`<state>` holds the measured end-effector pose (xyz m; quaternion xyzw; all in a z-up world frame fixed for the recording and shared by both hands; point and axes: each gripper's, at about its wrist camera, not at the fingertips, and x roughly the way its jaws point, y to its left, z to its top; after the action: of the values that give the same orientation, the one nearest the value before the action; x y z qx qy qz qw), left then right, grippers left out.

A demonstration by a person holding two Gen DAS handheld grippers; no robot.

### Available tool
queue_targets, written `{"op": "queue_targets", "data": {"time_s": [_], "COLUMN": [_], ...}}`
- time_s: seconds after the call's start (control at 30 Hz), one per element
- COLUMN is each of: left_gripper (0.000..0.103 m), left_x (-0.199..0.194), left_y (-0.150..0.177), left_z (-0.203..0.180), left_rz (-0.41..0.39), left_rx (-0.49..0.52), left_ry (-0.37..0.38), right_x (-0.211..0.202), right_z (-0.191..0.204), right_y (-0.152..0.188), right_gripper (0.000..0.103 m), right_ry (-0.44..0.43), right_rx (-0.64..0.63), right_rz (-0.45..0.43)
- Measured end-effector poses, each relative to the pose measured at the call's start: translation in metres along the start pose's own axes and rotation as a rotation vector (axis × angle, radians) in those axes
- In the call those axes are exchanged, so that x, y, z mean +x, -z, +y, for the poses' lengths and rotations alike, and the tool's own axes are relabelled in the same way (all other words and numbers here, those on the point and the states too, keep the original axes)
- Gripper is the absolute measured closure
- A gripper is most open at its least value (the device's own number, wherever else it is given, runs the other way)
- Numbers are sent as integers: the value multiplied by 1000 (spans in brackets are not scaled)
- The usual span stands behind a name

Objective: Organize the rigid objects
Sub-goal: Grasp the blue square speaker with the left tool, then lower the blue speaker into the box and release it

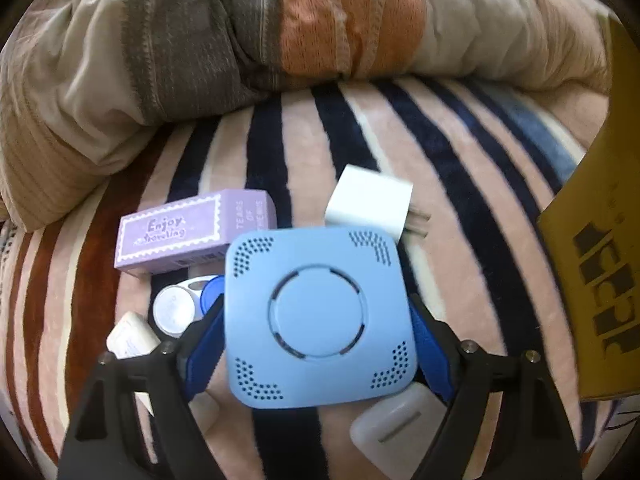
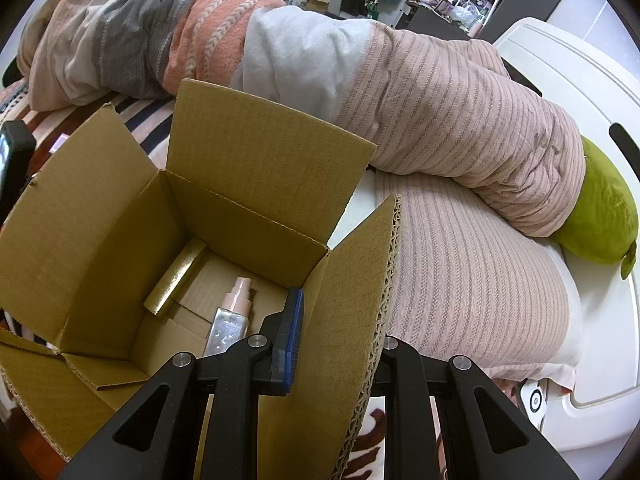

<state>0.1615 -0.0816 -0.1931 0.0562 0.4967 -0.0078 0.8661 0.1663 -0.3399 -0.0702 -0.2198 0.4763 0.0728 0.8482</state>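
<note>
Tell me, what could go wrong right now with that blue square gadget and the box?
1. The left hand-held gripper straddles the light blue square device only at its edges; whether the pads press is unclear, so it might slip on lifting.
2. A white charger plug and contact lens case lie close by and could get knocked.
3. The right hand-held gripper pinches one cardboard box flap; a tug could tip the box, shifting the pump bottle inside.
</note>
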Motion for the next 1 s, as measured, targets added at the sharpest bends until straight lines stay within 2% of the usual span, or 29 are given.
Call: {"op": "queue_targets", "data": {"time_s": [0.07, 0.17, 0.3, 0.47, 0.57, 0.67, 0.73, 0.8, 0.87, 0.9, 1.0], "left_gripper": [25, 26, 26, 26, 26, 26, 26, 26, 26, 26, 26], "left_x": [-2, -10, -33, -87, -131, -171, -188, -195, -196, -191, -171], "left_y": [1, 2, -4, -17, -32, -48, -60, -69, -75, -79, -88], "left_z": [-2, 5, 12, 21, 21, 7, -9, -32, -55, -72, -112], "left_rz": [-27, -58, -117, -236, -327, -376, -356, -329, -291, -246, -131], "left_rx": [7, -34, -24, -9, 3, 55, 91, 143, 209, 248, 327], "left_ry": [-23, 12, 35, 50, 96, 207, 333, 404, 443, 468, 468], "right_x": [0, 0, 0, 0, 0, 0, 0, 0, 0, 0, 0], "right_z": [0, 0, 0, 0, 0, 0, 0, 0, 0, -1, 0], "right_y": [0, 0, 0, 0, 0, 0, 0, 0, 0, 0, 0], "right_gripper": [89, 89, 89, 89, 89, 89, 89, 89, 89, 89, 89], "right_ry": [0, -1, -1, -1, -1, -1, 0, -1, -1, -2, -6], "right_rx": [1, 0, 0, 1, 0, 0, 1, 0, 0, 1, 3], "right_rz": [-1, 1, -1, -1, -2, -2, -2, -2, -2, -2, -3]}}
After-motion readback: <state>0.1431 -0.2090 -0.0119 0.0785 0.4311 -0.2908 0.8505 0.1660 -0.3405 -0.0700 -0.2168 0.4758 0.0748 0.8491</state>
